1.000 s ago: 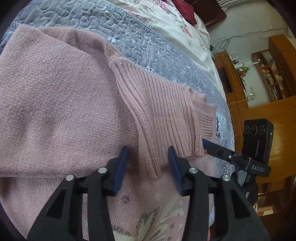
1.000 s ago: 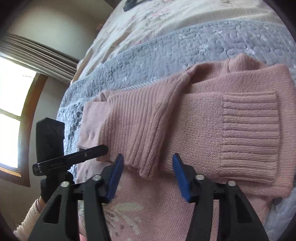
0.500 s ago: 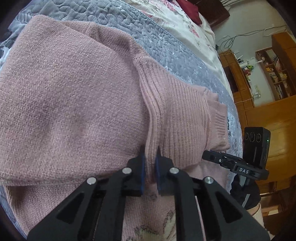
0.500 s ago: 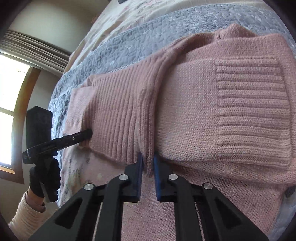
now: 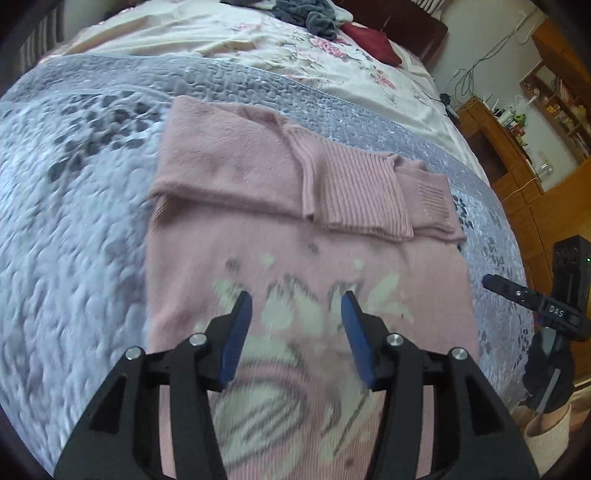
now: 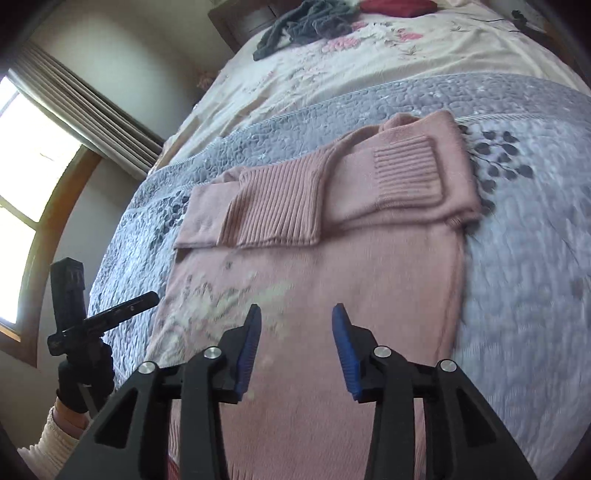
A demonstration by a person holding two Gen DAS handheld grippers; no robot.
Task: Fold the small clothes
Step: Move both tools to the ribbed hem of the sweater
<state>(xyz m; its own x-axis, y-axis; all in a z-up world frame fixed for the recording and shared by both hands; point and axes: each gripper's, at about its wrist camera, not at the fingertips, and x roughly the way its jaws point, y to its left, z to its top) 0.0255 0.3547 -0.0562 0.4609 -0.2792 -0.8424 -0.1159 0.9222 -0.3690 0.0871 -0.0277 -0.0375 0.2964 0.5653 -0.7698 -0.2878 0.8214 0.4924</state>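
The pink sweater is lying flat on the grey quilted bedspread, which is covering the near part of the bed. Both sleeves are lying folded across the upper body of the garment, with the ribbed cuff of one sleeve resting near the right edge and the ribbed band of the other sitting near the middle. A pale floral pattern is showing on the lower front, but motion blur is making its outline hard to read, and the hem is running out of view behind the tool bodies in both views. The left tool is hovering above the patterned area with its blue pads spread apart and nothing between them. The right tool is likewise hovering over the lower body of the sweater, parted and empty. Half a second ago both tools were pinched shut on the ribbed band; they are now released and drawn back, and the sweater is appearing farther away. Beyond the bedspread, a cream floral sheet is carrying a dark grey garment and a red item; their shapes are partly cut off.
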